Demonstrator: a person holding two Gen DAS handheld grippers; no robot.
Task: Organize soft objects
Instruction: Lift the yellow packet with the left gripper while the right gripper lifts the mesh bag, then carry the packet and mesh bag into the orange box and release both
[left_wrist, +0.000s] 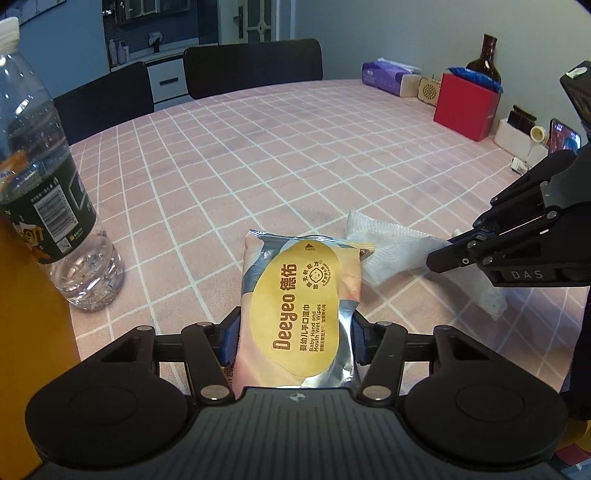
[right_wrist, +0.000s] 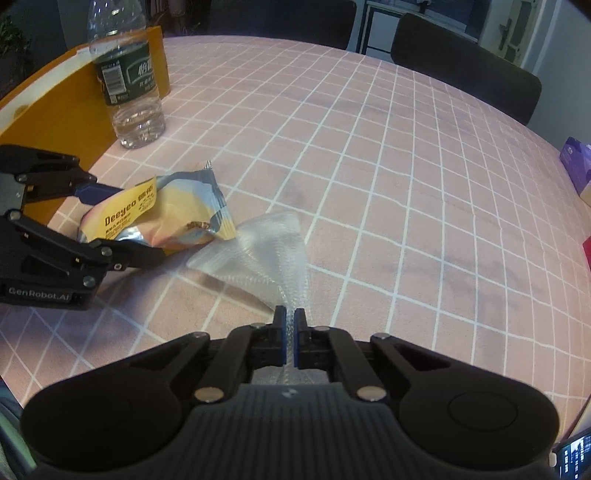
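pinching glossy foil wipes pack (left_wrist: 301, 314), left tongs (left_wrist: 293, 341), dimpled bubble-wrap sheet (right_wrist: 266, 254), right tongs (right_wrist: 290, 317)

So there's a water bottle (left_wrist: 55, 192) standing right by an orange box (right_wrist: 55, 110) on the pink checked surface (left_wrist: 295, 155). Far side has a red box (left_wrist: 466, 105), a brown glass bottle (left_wrist: 484, 59), purple tissue pack (left_wrist: 388, 75), plus two dark chairs (left_wrist: 253, 66).

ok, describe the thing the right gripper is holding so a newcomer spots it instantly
On the pink checked tablecloth, look just right of the yellow Deeyeo wipes pack. The bubble wrap piece is there, pinched in the right gripper. It alone is translucent, dimpled and unprinted.
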